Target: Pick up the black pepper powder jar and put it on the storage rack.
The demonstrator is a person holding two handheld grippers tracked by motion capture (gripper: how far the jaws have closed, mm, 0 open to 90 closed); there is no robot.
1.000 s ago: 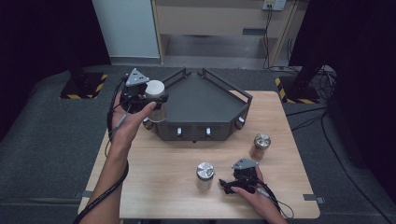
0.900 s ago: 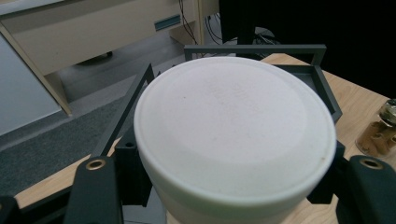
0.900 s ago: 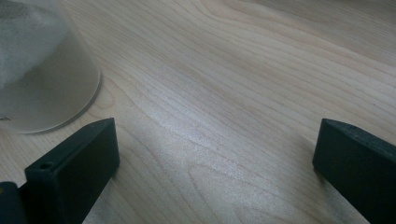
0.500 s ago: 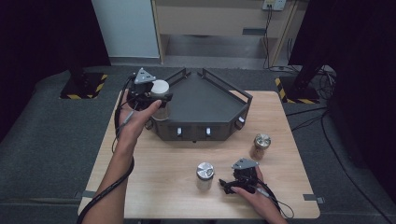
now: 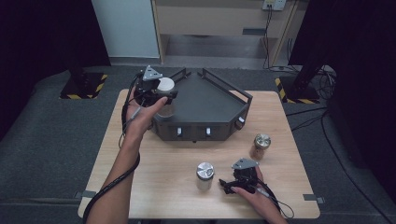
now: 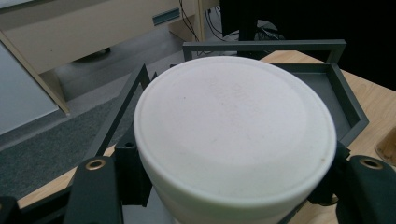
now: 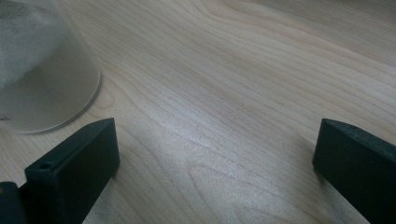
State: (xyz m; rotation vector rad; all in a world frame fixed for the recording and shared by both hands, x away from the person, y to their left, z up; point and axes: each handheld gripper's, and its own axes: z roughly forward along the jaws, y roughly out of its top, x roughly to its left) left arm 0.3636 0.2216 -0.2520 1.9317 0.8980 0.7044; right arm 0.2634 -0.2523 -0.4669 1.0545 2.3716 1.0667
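Note:
My left gripper [image 5: 161,95] is shut on a white-lidded jar [image 5: 165,86] and holds it over the left corner of a dark railed tray [image 5: 210,114]. In the left gripper view the jar's white lid [image 6: 233,135] sits between the two jaws, with the tray's rail [image 6: 261,45] behind it. My right gripper [image 5: 227,185] rests on the table near the front, open, with nothing between its jaws. Just left of it stands a silver-lidded jar [image 5: 204,175], whose clear wall [image 7: 42,74] shows in the right gripper view beside the left jaw.
A third jar with a gold lid [image 5: 260,145] stands right of the tray's front. The wooden table [image 5: 154,186] has bare room at the front left. Around it lie dark floor mats, with a cabinet and cables at the back.
My left gripper has carried the white-lidded jar a little to the right and farther over the tray's corner. The right gripper has stayed put.

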